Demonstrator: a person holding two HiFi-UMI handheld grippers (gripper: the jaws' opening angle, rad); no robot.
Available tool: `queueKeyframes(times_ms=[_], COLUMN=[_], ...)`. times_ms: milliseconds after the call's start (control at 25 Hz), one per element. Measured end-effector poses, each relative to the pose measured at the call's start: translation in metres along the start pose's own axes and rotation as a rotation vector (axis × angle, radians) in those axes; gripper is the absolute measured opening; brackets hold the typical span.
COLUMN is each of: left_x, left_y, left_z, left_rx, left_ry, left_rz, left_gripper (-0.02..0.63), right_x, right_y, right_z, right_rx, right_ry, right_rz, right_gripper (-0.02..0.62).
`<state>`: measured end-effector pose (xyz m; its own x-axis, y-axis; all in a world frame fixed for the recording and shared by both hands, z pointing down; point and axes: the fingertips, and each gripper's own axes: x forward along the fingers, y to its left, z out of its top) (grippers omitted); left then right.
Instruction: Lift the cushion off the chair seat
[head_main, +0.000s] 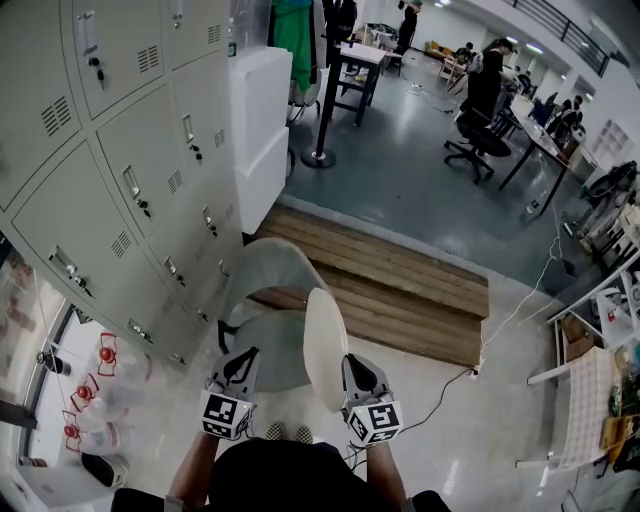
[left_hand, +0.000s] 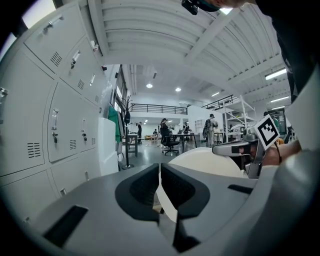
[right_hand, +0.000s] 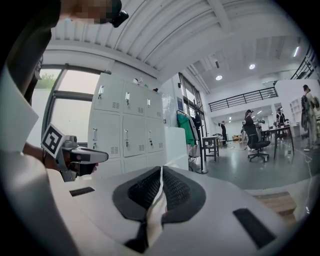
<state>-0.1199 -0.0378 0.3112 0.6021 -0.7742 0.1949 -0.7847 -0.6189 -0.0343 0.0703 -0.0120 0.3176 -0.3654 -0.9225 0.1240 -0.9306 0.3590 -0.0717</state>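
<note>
Cream fabric is clamped in the right gripper (right_hand: 160, 172). Its own view shows the two dark pads pressed on a thin fold of the cushion (head_main: 323, 340), which runs down between them and out of sight below. In the head view the round cushion stands on edge in the air, with one flat face turned toward the left gripper (head_main: 240, 362). Its near rim is hidden behind the right gripper's body. It hangs over the right side of the seat of the chair (head_main: 268, 262), clear of it as far as the steep angle lets one judge.

The left gripper is clenched on nothing. It is held apart from the cushion, out over the seat. Only a slit shows between its pads, and a pale sliver is visible through it; whether that is cushion or chair I cannot tell.

The chair is a pale grey shell with a curved back, and its legs are hidden beneath the seat. Grey lockers (head_main: 130, 170) stand just beside it on the left, and a wooden platform (head_main: 400, 290) lies beyond it. A white cable (head_main: 505, 318) trails over the floor on the right. Figures in the far hall are too small to make out.
</note>
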Motion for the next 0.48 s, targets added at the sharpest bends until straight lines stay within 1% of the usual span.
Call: queueKeyframes(times_ms=[320, 480], left_x=[-0.0032, -0.005], left_y=[-0.0003, -0.0016], left_z=[0.003, 0.0015], left_rx=[0.005, 0.006], left_ry=[-0.01, 0.007], left_rz=[-0.004, -0.009], left_gripper=[0.029, 0.029], right_x=[-0.0015, -0.0024], right_y=[0.0037, 0.0045], right_z=[-0.0019, -0.0013], right_rx=[-0.006, -0.007], right_ry=[0.005, 0.005], right_rz=[-0.001, -0.002], right_gripper=[0.035, 0.035])
